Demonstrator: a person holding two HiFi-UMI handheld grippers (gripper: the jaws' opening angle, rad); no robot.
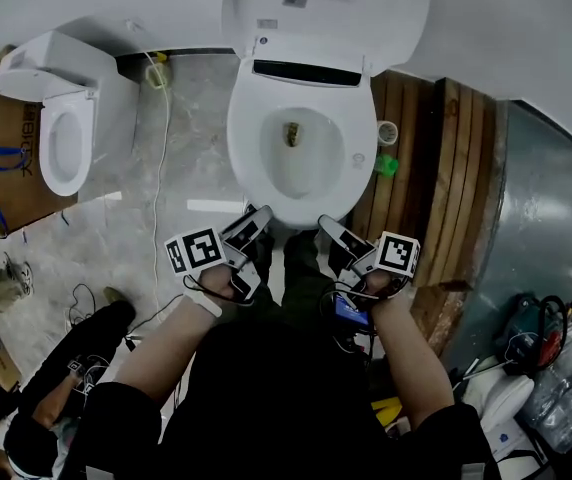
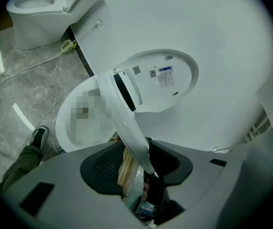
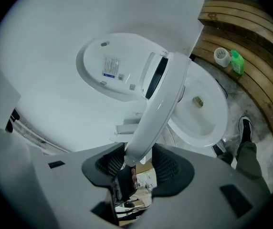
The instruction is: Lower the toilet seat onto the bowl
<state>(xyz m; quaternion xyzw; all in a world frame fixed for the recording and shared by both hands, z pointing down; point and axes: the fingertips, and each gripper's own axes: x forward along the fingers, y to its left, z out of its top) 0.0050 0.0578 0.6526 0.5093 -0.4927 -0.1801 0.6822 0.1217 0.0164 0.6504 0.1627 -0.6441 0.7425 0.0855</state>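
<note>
The toilet seat (image 3: 161, 104) is not down yet. It hangs tilted, part way between the raised lid (image 1: 326, 8) at the far side and the bowl (image 3: 202, 112). The left hand-held gripper (image 2: 132, 163) and the right hand-held gripper (image 3: 137, 166) both pinch its near edge. I think the seat must still go down to lie flat on the bowl.

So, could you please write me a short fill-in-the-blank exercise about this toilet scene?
1. The left gripper and the right gripper are both shut on the ___.
2. A second toilet stands on the person's ___ side.
3. The boards to the right of the bowl are made of ___.

Missing words: seat; left; wood.
</note>
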